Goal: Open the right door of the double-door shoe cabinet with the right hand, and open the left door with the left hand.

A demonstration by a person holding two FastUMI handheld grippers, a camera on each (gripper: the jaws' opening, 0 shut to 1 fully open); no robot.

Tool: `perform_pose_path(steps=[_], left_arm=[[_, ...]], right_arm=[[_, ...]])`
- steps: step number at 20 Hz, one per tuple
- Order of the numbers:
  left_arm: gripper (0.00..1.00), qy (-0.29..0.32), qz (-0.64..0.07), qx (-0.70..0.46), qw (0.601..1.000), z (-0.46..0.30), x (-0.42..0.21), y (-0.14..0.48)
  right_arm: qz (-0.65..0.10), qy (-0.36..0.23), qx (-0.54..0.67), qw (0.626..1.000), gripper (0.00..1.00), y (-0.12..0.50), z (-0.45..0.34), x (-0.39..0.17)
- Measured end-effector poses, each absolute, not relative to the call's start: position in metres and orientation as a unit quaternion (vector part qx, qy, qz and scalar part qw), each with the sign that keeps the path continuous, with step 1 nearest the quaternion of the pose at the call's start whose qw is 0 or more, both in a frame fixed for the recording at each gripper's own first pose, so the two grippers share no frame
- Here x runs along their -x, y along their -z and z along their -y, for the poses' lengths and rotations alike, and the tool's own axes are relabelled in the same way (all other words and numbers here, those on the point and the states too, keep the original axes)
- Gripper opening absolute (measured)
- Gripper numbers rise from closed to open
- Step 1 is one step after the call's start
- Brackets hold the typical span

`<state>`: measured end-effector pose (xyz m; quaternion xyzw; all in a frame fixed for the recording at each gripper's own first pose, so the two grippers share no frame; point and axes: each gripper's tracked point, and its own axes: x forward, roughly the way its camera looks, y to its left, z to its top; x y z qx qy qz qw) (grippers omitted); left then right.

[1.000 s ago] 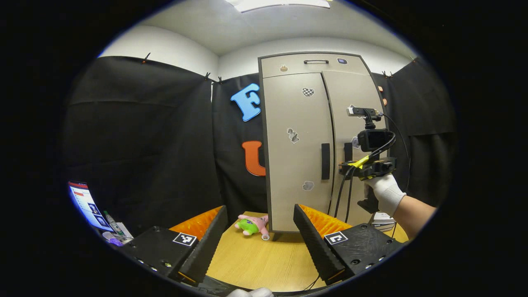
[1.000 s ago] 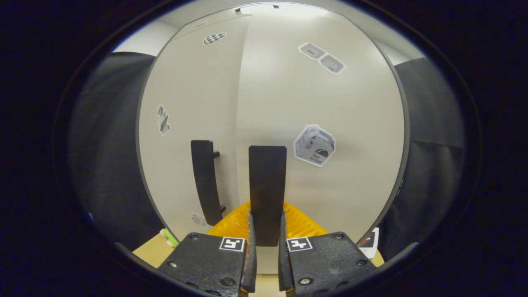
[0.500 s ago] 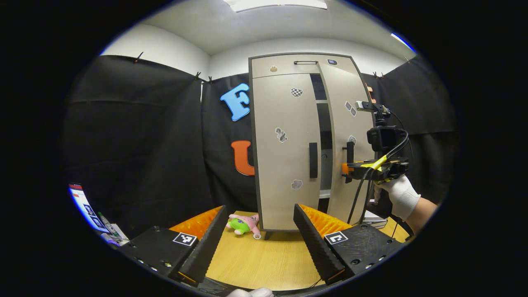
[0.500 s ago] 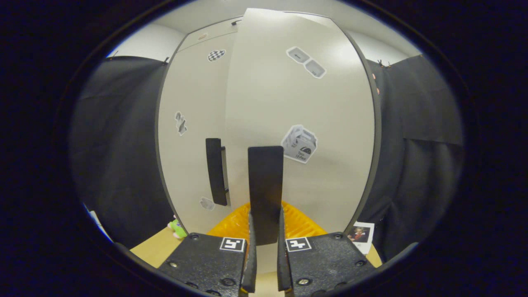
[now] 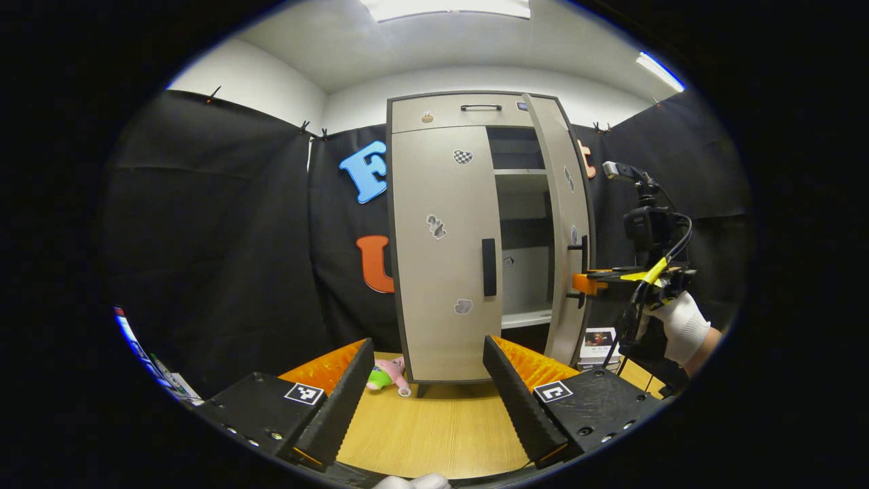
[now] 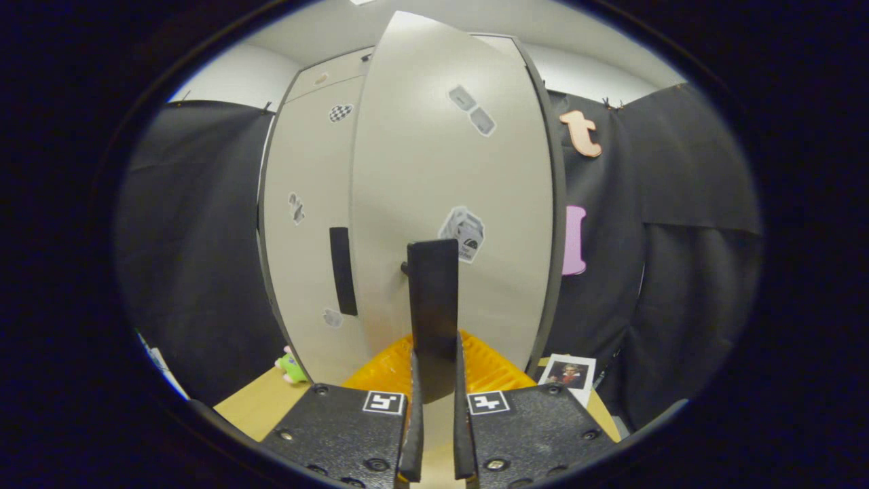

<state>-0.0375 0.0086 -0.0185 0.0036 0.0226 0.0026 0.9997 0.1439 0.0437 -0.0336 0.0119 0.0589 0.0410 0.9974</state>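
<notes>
Clamping the flat black handle (image 6: 433,299), right gripper (image 6: 434,380) holds the smooth door (image 6: 455,170).

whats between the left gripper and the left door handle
In the left gripper view, bare wooden tabletop and open air separate the left gripper from the left door handle. A plush toy lies off to the side.

Bright, even light falls from a white ceiling light panel (image 5: 445,7) at the top of the left gripper view, with a second strip at upper right. Fisheye distortion bows the tall beige double-door cabinet (image 6: 407,204). A soft sheen marks its upper door. Both views are sharp.
</notes>
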Motion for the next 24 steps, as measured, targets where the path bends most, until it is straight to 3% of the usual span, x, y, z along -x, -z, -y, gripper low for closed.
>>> perform_pose_path(steps=[9,11,24], left_arm=[[0.96,0.042,-0.016,-0.001,0.999,0.017,0.035,0.017],[0.96,0.051,-0.016,0.000,0.999,0.022,0.034,0.017],[0.96,0.080,-0.014,0.006,0.997,0.051,0.026,0.014]], right_arm=[[-0.053,0.020,-0.023,0.998,0.13,0.033,0.017,-0.112],[-0.052,0.034,-0.020,0.998,0.05,0.033,0.033,-0.108],[-0.037,0.054,-0.003,0.998,0.04,0.020,0.100,-0.103]])
